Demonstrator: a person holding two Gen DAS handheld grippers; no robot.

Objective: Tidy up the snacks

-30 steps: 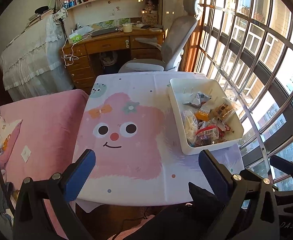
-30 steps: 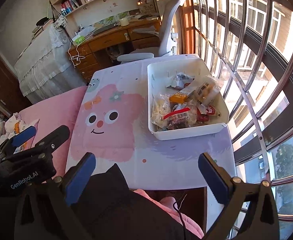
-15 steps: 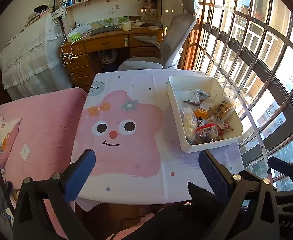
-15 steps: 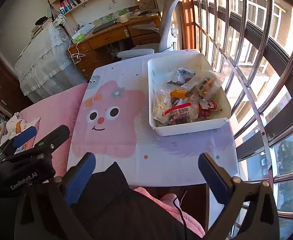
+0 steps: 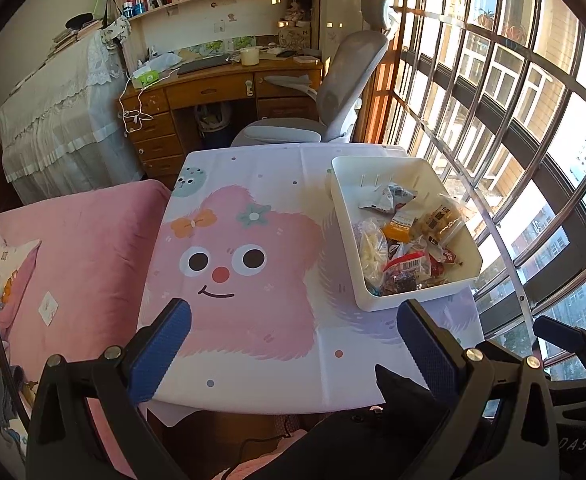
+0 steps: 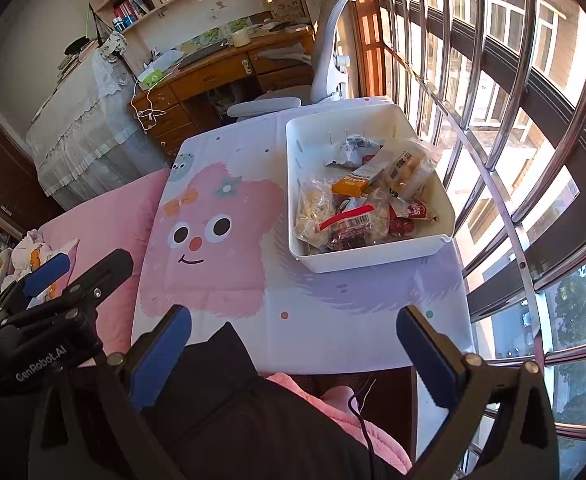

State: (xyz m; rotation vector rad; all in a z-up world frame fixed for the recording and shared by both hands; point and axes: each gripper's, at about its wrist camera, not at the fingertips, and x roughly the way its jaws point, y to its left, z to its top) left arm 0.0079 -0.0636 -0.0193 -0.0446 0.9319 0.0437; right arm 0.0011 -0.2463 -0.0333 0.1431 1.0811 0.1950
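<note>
SNACKS: all packets heaped in white bin, counter's right side | FINGERS: left and right spread, holding nothing, hovering at near edge | STEP: consistent with sorting done, or bin awaiting unloading

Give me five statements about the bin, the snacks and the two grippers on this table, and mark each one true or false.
1. The white bin sits on the window side of the table. True.
2. The left gripper is shut on a snack packet. False: its fingers are spread wide with nothing between them.
3. All the snacks lie inside the bin. True.
4. The right gripper is touching the bin. False: it is held back near the table's front edge, open and empty.
5. The tablecloth is plain white. False: it shows a pink cartoon face.
</note>
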